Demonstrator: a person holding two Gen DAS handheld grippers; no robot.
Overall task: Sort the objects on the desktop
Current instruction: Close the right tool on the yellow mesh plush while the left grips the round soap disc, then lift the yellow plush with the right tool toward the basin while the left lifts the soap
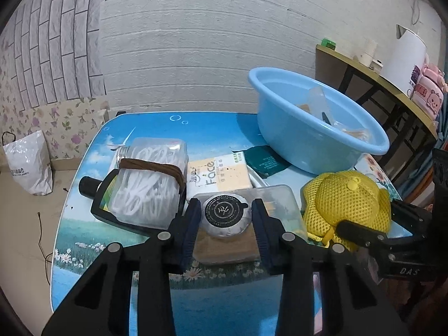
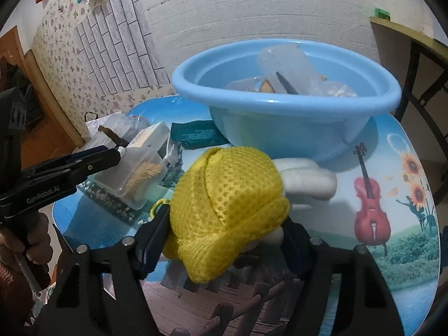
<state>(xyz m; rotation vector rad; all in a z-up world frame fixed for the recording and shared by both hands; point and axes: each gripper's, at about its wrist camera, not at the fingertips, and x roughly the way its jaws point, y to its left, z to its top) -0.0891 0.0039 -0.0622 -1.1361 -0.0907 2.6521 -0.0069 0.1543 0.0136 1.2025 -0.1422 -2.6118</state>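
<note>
In the left wrist view my left gripper point(image 1: 225, 208) is shut on a round silver-wrapped puck with a black label point(image 1: 226, 214). The puck rests on a clear lidded box point(image 1: 277, 196), which holds toothpicks point(image 2: 142, 173). In the right wrist view my right gripper point(image 2: 224, 225) is shut on a yellow mesh pouch point(image 2: 226, 196) low over the table. The pouch bulges out above the fingers. A blue basin point(image 2: 280, 117) with clear plastic items inside stands just behind it. The left gripper point(image 2: 119, 151) reaches in from the left, held by a person's hand point(image 2: 30, 240).
On the picture-printed tabletop point(image 1: 168, 128) lie a clear bag of white cords with a brown band point(image 1: 148, 187), a "Face" tissue pack point(image 1: 221, 173), a dark green packet point(image 1: 266, 162) and a white lump point(image 2: 308, 180). A side table point(image 1: 364, 67) stands at the right, and a white bag point(image 1: 28, 162) sits on the floor.
</note>
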